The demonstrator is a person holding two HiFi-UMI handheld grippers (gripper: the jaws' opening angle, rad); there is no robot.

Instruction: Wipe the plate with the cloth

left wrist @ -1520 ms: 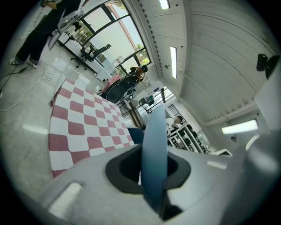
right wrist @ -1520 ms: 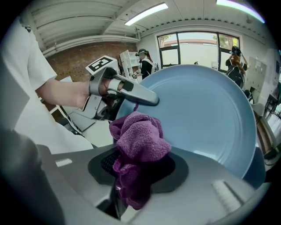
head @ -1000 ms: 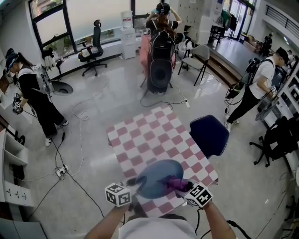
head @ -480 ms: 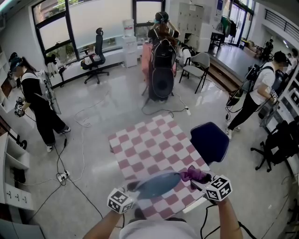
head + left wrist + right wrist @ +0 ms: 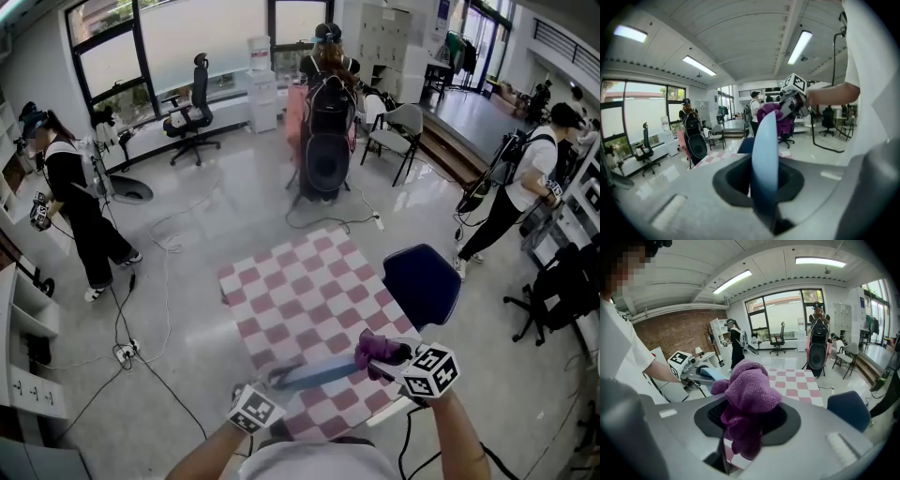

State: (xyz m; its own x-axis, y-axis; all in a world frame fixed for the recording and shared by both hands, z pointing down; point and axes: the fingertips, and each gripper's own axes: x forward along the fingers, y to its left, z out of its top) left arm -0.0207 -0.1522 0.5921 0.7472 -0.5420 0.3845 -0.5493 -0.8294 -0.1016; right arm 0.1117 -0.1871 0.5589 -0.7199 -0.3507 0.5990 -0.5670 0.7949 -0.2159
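Observation:
My left gripper (image 5: 272, 382) is shut on the rim of a light blue plate (image 5: 314, 372), which it holds edge-on above the near end of the checkered table (image 5: 300, 291). In the left gripper view the plate (image 5: 765, 164) stands on edge between the jaws. A purple cloth (image 5: 377, 351) is bunched in my right gripper (image 5: 386, 361), which is shut on it at the plate's right end. In the right gripper view the cloth (image 5: 747, 404) fills the jaws, with the plate (image 5: 704, 375) and the left gripper (image 5: 689, 377) beyond at the left.
A dark blue chair (image 5: 421, 282) stands at the table's right side. Cables (image 5: 131, 337) trail over the floor at the left. Several people (image 5: 70, 202) stand around the room, and a black speaker-like stand (image 5: 326, 141) is beyond the table.
The plate has tipped from nearly flat to edge-on and come up off the table. My right gripper lifted the cloth off the plate's face and out to its right end.

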